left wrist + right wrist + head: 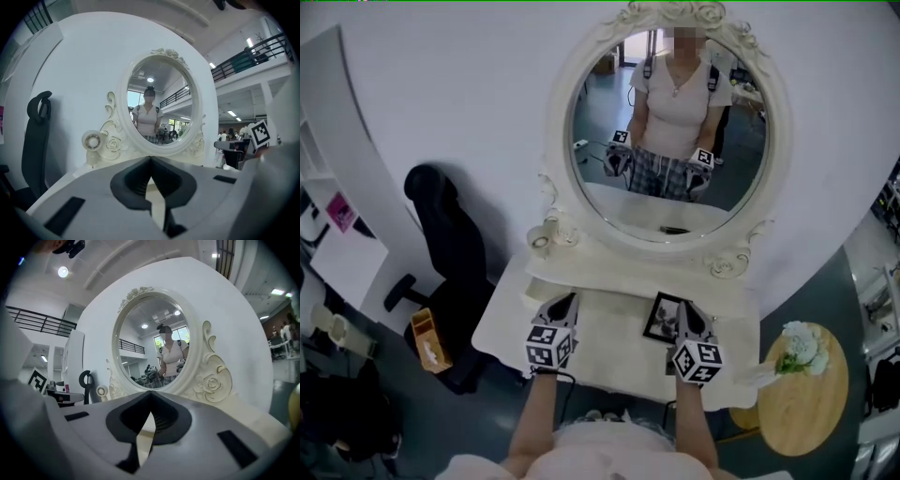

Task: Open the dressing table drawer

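The cream dressing table (609, 352) stands against a white wall, with an ornate oval mirror (670, 131) above it. No drawer front shows in any view; it lies hidden under the table's front edge. My left gripper (567, 302) hovers over the left half of the tabletop, its jaws shut tip to tip on nothing. My right gripper (687, 309) hangs over the right half, also shut and empty. In the left gripper view the left gripper (150, 159) points at the mirror (157, 103). The right gripper (150, 393) faces the mirror (150, 348) too.
A black picture frame (661, 317) lies on the tabletop by the right gripper. A small round ornament (542, 241) sits at the mirror's lower left. A black office chair (450, 253) stands left of the table, a round wooden side table (797, 403) with flowers (802, 345) to the right.
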The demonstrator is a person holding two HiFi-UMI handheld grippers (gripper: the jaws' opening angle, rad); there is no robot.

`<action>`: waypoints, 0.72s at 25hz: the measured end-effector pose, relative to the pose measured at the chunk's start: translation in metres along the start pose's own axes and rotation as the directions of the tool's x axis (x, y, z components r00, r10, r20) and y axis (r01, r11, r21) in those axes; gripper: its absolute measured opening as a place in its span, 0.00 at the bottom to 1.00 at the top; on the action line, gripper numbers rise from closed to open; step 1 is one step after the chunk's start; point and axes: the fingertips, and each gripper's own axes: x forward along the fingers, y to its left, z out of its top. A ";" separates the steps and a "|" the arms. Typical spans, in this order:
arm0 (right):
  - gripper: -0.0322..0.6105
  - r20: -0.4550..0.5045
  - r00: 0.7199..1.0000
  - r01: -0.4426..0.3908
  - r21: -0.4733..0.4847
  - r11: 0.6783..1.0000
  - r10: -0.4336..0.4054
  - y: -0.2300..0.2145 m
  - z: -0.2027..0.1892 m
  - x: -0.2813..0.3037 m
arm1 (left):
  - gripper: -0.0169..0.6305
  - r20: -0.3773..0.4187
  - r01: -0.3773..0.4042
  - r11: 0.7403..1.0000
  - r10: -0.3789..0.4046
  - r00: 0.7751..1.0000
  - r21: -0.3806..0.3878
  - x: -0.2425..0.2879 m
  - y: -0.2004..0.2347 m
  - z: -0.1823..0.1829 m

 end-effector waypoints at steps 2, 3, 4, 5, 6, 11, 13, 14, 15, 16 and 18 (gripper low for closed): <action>0.07 0.003 1.000 0.017 -0.009 1.000 -0.017 -0.004 0.002 -0.005 | 0.07 0.003 0.011 1.000 -0.011 1.000 -0.001 0.004 -0.003 0.001; 0.07 0.004 1.000 0.027 -0.012 1.000 -0.026 -0.006 0.003 -0.006 | 0.07 0.005 0.016 1.000 -0.016 1.000 -0.002 0.006 -0.005 0.002; 0.07 0.006 0.999 0.034 -0.013 0.999 -0.034 -0.008 0.004 -0.008 | 0.07 0.007 0.022 1.000 -0.022 1.000 -0.002 0.008 -0.006 0.003; 0.07 0.006 0.999 0.039 -0.014 0.999 -0.039 -0.010 0.005 -0.008 | 0.07 0.008 0.026 1.000 -0.026 1.000 -0.001 0.009 -0.008 0.004; 0.07 0.005 0.999 0.040 -0.017 0.999 -0.040 -0.011 0.006 -0.009 | 0.07 0.008 0.030 1.000 -0.030 1.000 -0.001 0.011 -0.010 0.005; 0.07 0.003 0.999 0.044 -0.009 0.999 -0.044 -0.016 0.006 -0.011 | 0.07 -0.003 0.042 0.999 -0.042 0.999 -0.004 0.014 -0.014 0.002; 0.07 -0.001 0.999 0.041 -0.005 0.999 -0.041 -0.016 0.004 -0.009 | 0.07 -0.008 0.035 0.999 -0.035 0.999 -0.005 0.014 -0.012 0.000; 0.07 -0.004 0.999 0.038 -0.003 0.999 -0.038 -0.015 0.003 -0.008 | 0.07 -0.010 0.028 1.000 -0.028 1.000 -0.004 0.014 -0.010 0.000; 0.07 -0.007 0.999 0.034 -0.002 0.999 -0.034 -0.015 0.002 -0.007 | 0.07 -0.011 0.023 1.000 -0.023 1.000 -0.004 0.014 -0.009 0.000; 0.07 -0.010 0.999 0.031 0.000 1.000 -0.031 -0.015 0.001 -0.006 | 0.07 -0.010 0.020 1.000 -0.020 1.000 -0.005 0.014 -0.008 0.000; 0.07 -0.014 0.999 0.030 0.000 1.000 -0.030 -0.015 -0.001 -0.004 | 0.07 -0.006 0.019 1.000 -0.019 1.000 -0.010 0.014 -0.006 0.000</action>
